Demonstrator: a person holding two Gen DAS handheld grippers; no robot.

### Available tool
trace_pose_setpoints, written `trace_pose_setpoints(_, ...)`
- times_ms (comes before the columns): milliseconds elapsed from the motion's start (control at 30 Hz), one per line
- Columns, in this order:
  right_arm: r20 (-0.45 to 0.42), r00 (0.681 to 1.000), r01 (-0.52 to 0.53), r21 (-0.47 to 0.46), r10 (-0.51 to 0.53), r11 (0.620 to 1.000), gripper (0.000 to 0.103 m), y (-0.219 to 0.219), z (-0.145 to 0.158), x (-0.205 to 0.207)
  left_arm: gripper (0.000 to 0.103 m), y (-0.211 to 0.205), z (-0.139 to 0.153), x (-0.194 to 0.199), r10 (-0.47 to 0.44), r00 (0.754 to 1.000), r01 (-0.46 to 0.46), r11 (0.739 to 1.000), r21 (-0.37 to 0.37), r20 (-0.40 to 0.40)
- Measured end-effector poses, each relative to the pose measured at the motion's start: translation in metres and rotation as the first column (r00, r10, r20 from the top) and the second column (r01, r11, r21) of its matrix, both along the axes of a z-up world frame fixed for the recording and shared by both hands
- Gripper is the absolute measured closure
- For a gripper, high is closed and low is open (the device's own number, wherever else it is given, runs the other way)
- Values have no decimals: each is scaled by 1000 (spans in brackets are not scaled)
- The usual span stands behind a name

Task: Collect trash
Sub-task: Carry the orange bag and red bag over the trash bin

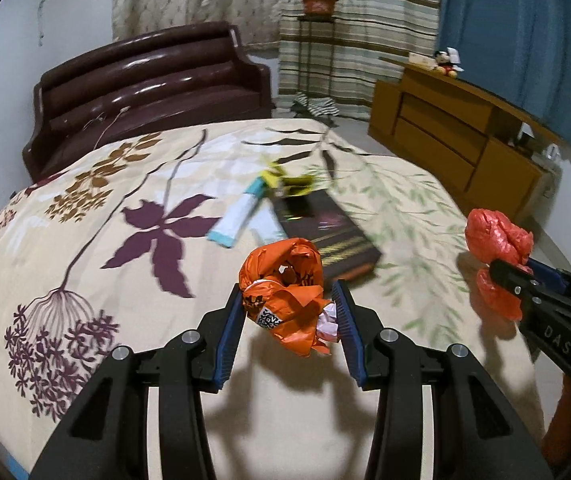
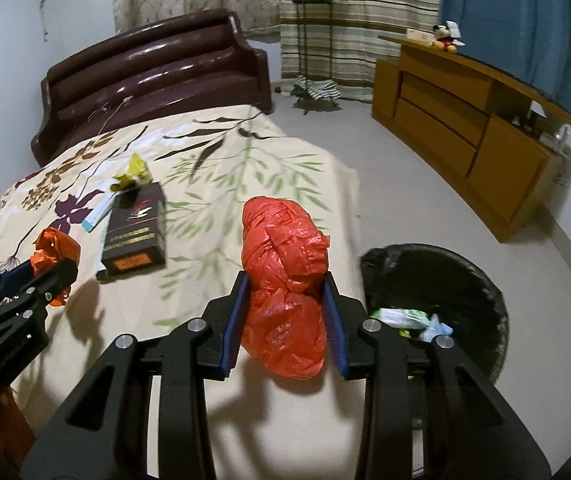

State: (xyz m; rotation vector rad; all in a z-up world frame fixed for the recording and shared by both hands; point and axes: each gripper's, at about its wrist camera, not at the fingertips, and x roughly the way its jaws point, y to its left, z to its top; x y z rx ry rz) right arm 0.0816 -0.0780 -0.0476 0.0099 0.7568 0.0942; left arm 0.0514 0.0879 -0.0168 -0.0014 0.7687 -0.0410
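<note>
My left gripper (image 1: 287, 300) is shut on a crumpled orange wrapper (image 1: 285, 280) and holds it above the floral bed cover (image 1: 85, 208); it also shows in the right wrist view (image 2: 55, 250). My right gripper (image 2: 285, 292) is shut on a crumpled red plastic bag (image 2: 285, 276), held over the bed's right edge; the bag also shows in the left wrist view (image 1: 497, 240). A black-lined bin (image 2: 453, 276) with some trash in it stands on the floor just right of the bed. A yellow wrapper (image 2: 131, 176) and a white-and-blue packet (image 1: 237, 216) lie on the bed.
A dark box (image 2: 135, 232) lies on the bed beside the wrappers. A dark red headboard (image 1: 145, 80) is at the far end. A wooden dresser (image 2: 465, 120) stands along the right wall, and a plant stand (image 2: 311, 40) by the curtains.
</note>
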Motion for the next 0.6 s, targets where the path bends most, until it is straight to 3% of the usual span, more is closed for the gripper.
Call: trace_pose_setpoints(600,34,977,210,10,-210,978,69,-105,0,-29,59,-113,3,0,-214,976,214,977,29,31)
